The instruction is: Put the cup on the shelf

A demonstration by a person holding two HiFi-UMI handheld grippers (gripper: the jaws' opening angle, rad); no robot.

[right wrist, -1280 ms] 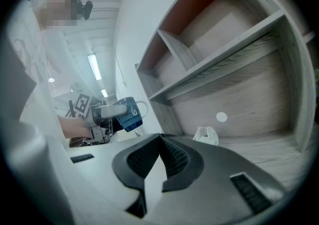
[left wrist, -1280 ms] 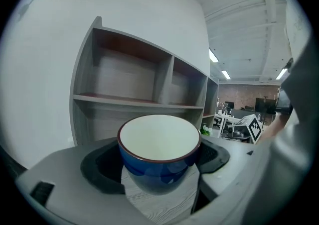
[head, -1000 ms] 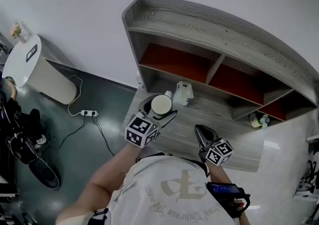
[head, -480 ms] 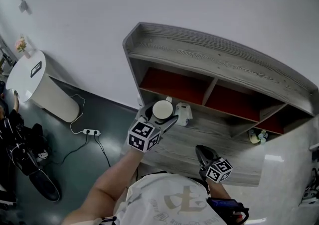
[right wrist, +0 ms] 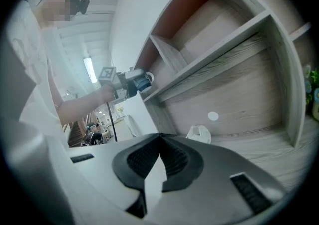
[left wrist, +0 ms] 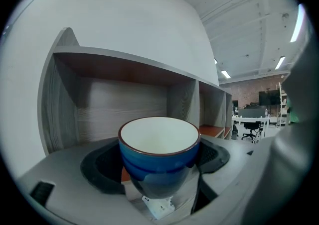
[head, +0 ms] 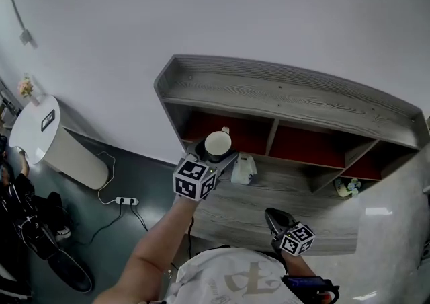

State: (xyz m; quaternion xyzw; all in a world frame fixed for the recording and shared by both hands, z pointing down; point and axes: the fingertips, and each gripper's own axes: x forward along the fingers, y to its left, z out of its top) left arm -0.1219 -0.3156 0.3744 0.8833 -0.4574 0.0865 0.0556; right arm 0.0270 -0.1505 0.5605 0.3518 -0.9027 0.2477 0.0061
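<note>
**A:** Since the cup is meant for the shelf, where is it just now?

**B:** It's in the left hand-held gripper, whose jaws are clamped on its blue sides low down. It is upright with its mouth up and is raised in front of the leftmost compartment. It isn't resting on any board yet.

**A:** Why hold it so low on the body?

**B:** I'd judge it leaves the rim free and the base level, so the cup can go straight in and sit flat.

**A:** And the other one?

**B:** The right hand-held gripper has its jaws pressed together with nothing between them. In the head view it hangs at about five o'clock from the cup, over the front of the lower ledge. It seems to be parked out of the way, since one gripper is enough for this.

**A:** Is anything in the way?

**B:** A small white object stands on the lower ledge at roughly four o'clock from the cup. It is below the compartment, not inside it, and the opening looks free.
</note>
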